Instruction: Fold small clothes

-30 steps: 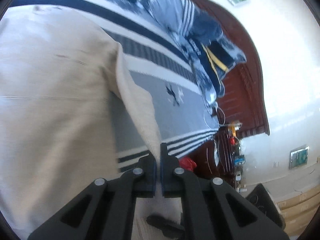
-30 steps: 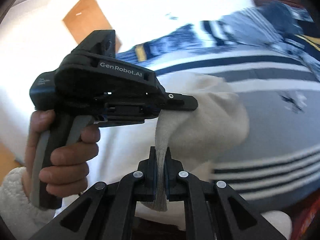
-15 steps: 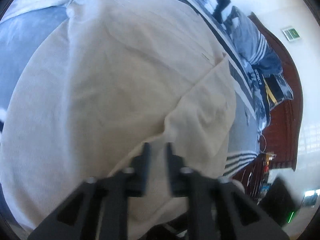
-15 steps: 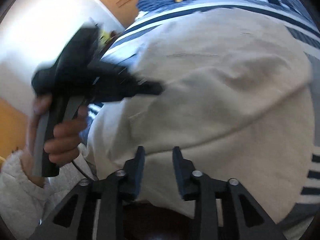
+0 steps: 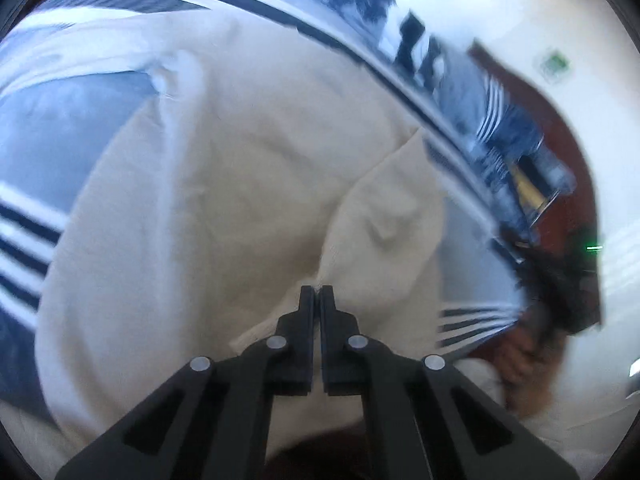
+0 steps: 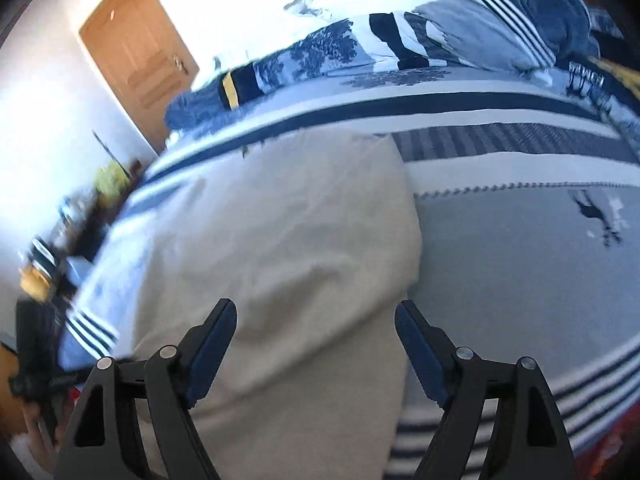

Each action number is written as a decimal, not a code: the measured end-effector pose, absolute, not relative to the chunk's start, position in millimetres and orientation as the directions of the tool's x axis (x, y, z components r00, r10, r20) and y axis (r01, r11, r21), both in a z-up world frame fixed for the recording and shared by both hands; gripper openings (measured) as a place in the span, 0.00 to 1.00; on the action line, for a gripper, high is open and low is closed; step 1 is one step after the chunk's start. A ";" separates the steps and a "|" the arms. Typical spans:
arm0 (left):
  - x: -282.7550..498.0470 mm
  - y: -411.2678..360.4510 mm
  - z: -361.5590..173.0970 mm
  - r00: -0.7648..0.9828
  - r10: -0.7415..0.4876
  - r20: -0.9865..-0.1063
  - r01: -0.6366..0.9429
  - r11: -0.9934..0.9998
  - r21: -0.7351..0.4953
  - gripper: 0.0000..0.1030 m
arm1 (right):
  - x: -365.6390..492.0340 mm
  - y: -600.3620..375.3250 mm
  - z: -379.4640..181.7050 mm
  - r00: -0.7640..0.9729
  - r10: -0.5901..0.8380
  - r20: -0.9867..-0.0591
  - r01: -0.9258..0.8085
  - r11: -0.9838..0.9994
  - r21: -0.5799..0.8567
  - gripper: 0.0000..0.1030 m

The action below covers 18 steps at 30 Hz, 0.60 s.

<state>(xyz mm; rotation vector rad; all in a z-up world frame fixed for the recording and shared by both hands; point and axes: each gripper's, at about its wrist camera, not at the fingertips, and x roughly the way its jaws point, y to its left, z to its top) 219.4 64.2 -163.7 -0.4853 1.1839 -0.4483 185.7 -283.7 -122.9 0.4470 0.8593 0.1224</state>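
Note:
A cream garment (image 5: 224, 184) lies spread on the striped bed cover (image 5: 48, 128), with a folded flap (image 5: 392, 216) lying across its right part. My left gripper (image 5: 317, 293) is shut, its tips at the lower edge of that flap; whether cloth is pinched between them I cannot tell. In the right wrist view the same cream garment (image 6: 280, 248) fills the middle. My right gripper (image 6: 316, 314) is wide open just above it and holds nothing.
The grey, white and navy striped bed cover (image 6: 520, 248) extends to the right. Rumpled blue bedding (image 6: 460, 40) lies at the far end. A wooden door (image 6: 136, 52) stands at the left. A dark red headboard (image 5: 560, 152) is at the right.
Both grippers let go of the cream cloth they held lifted, and it now lies on the bed. My right gripper opened wide. My left gripper opened and has shut again at the flap's edge.

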 end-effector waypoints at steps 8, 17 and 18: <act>223.4 115.1 -205.7 0.228 -0.266 -0.937 -0.171 0.936 -0.308 0.05 | 267.5 -340.8 -164.9 0.655 0.351 -0.669 0.192 0.779 0.597 0.78; 293.1 -20.7 -89.3 0.354 -0.323 -0.878 0.183 0.944 -0.274 0.62 | 263.1 -368.8 -195.6 0.620 0.369 -0.693 0.102 0.837 0.537 0.65; 314.9 -49.9 -87.5 0.336 -0.348 -0.875 0.235 0.931 -0.280 0.63 | 263.9 -370.1 -196.1 0.617 0.388 -0.685 0.072 0.839 0.540 0.65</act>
